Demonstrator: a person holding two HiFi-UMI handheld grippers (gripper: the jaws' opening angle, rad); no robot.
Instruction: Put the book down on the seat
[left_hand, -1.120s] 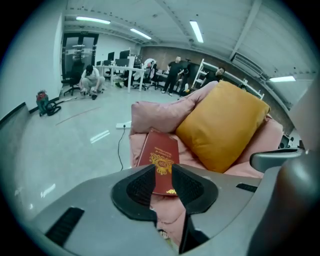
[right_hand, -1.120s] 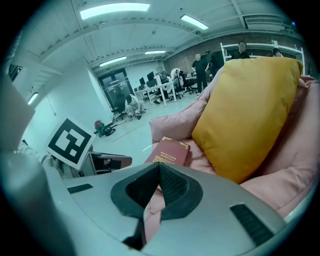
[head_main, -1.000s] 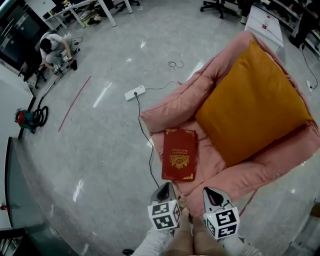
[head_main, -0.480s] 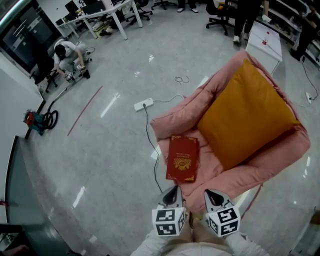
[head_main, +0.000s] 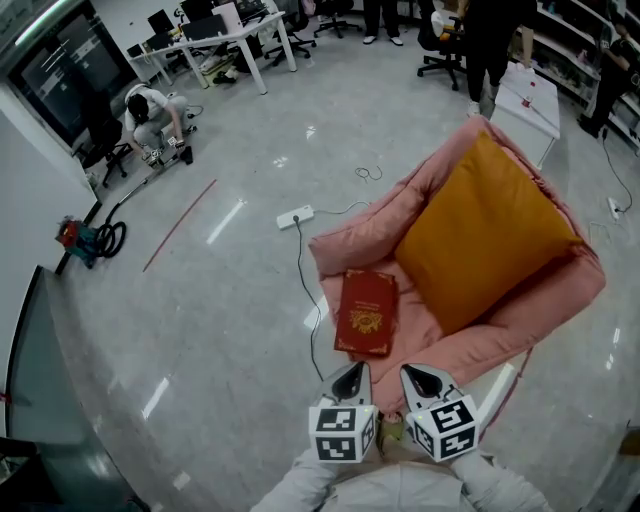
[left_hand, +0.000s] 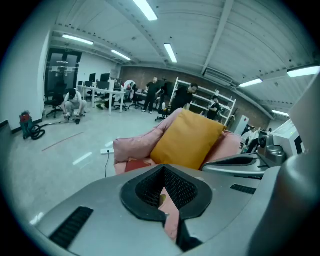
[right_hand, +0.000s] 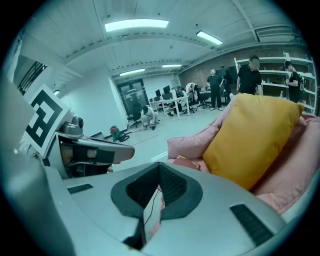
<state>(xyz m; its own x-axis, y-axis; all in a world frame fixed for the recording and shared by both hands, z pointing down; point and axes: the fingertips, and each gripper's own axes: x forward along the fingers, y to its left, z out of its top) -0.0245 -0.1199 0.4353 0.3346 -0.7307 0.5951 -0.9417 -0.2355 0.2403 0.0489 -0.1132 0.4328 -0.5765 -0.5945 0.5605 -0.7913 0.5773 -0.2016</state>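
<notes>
A red book (head_main: 366, 312) with gold ornament lies flat on the front of the seat of a pink armchair (head_main: 350, 240), beside an orange cushion (head_main: 485, 235). Both grippers hover side by side just in front of the seat, apart from the book. My left gripper (head_main: 351, 374) is shut and holds nothing; my right gripper (head_main: 416, 376) is shut too. In the left gripper view the book (left_hand: 134, 164) shows beyond the closed gripper tips (left_hand: 164, 168), below the cushion (left_hand: 186, 137). The right gripper view has the book (right_hand: 187, 162) past its closed tips (right_hand: 159, 176).
A white power strip (head_main: 296, 216) and a dark cable (head_main: 305, 290) lie on the glossy floor left of the chair. A white table (head_main: 530, 95) stands behind it. A crouching person (head_main: 155, 110), a red vacuum (head_main: 75, 235) and desks sit far left.
The view has pulled back and up, so the chair looks smaller and farther. Both grippers stay shut and together in front of the seat. The book has not moved on the seat.
</notes>
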